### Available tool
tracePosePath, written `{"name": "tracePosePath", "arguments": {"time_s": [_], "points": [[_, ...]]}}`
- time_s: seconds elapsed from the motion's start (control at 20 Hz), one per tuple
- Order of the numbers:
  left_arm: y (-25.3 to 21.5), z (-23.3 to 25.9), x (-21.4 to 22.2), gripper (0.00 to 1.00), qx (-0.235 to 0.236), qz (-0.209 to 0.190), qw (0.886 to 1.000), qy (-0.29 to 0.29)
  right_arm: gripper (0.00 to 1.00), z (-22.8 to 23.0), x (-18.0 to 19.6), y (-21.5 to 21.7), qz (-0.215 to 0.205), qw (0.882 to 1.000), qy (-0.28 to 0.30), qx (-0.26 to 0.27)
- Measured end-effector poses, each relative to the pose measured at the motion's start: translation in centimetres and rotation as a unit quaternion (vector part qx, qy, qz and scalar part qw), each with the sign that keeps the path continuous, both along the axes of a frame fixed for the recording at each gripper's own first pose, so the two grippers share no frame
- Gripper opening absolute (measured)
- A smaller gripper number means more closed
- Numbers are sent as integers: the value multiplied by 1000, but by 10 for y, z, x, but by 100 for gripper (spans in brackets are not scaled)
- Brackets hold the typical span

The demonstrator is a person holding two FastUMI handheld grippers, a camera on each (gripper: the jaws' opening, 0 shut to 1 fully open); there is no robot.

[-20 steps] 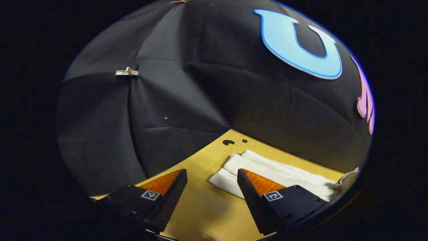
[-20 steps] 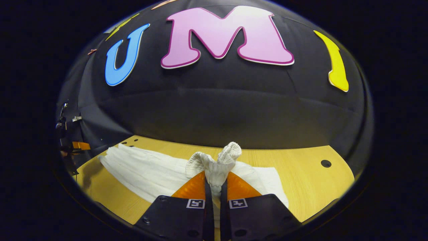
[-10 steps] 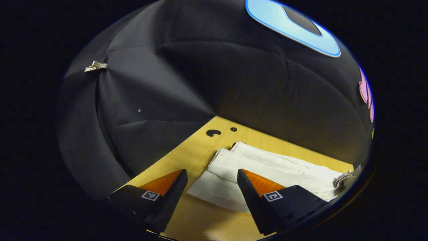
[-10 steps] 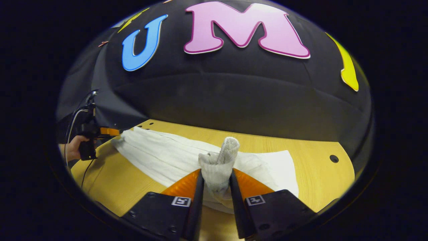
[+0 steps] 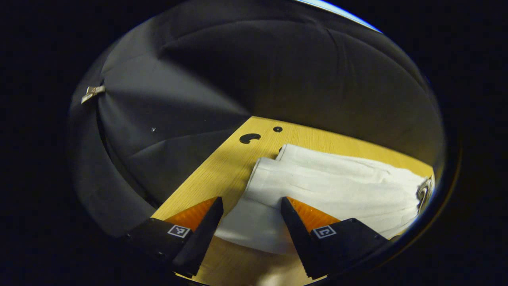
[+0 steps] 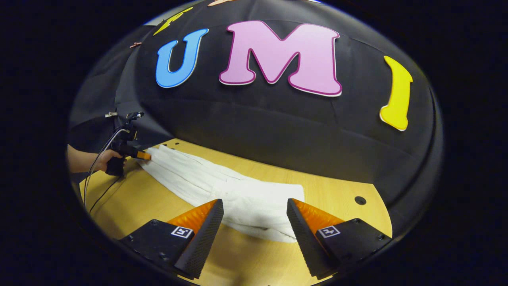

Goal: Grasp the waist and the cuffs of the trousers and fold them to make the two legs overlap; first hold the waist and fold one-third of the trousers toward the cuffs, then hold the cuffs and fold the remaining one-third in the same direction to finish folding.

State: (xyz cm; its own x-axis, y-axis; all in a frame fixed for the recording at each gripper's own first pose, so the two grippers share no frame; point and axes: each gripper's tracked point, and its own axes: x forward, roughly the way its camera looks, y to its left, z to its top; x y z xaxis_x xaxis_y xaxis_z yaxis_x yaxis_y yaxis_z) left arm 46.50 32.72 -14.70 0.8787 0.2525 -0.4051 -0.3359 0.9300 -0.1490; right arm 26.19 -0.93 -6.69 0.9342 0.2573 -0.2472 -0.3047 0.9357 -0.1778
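While the long white cloth trousers (image 6: 222, 190) lie flat along the yellow wooden desk (image 6: 139, 206) with both legs overlapped, the waist fold looks next. At 9 o'clock in the right gripper view, a hand (image 6: 104, 159) holds the left gripper (image 6: 139, 155) at the cuffs. Toward 6 o'clock the right gripper (image 6: 254, 222) hangs over the waist end, its fingers (image 6: 206, 226) wide apart, holding nothing. In the left gripper view its own fingers (image 5: 295, 222) are also spread. Pinch both layers squarely before lifting.

Matt white cloth trousers (image 6: 222, 190); smooth wood table (image 6: 139, 202)
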Motion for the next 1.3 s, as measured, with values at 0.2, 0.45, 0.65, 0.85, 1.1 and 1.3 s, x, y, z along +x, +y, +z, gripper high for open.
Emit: {"name": "tracePosePath", "arguments": {"time_s": [0.2, 0.45, 0.65, 0.85, 1.1, 1.3], "points": [[-10, -2, 6, 84, -3, -30, 999, 11, 98, -16, -2, -22, -40, 998, 22, 38], [-25, -4, 8, 39, -5, -60, 998, 22, 98, -31, -6, -31, -62, 995, 40, 72], [-30, -1, 6, 16, -15, -42, 999, 3, 98, -36, -10, -34, -62, 995, 44, 67], [-35, 0, -2, 7, -29, -15, 999, -15, 98, -38, -13, -37, -59, 996, 43, 57], [-45, 6, -20, 6, -118, 27, 992, -40, 98, -33, -19, -50, -68, 996, 32, 56], [-58, 42, -31, 6, -130, 21, 988, -75, 98, -26, -24, -67, -84, 994, 36, 65]]}}
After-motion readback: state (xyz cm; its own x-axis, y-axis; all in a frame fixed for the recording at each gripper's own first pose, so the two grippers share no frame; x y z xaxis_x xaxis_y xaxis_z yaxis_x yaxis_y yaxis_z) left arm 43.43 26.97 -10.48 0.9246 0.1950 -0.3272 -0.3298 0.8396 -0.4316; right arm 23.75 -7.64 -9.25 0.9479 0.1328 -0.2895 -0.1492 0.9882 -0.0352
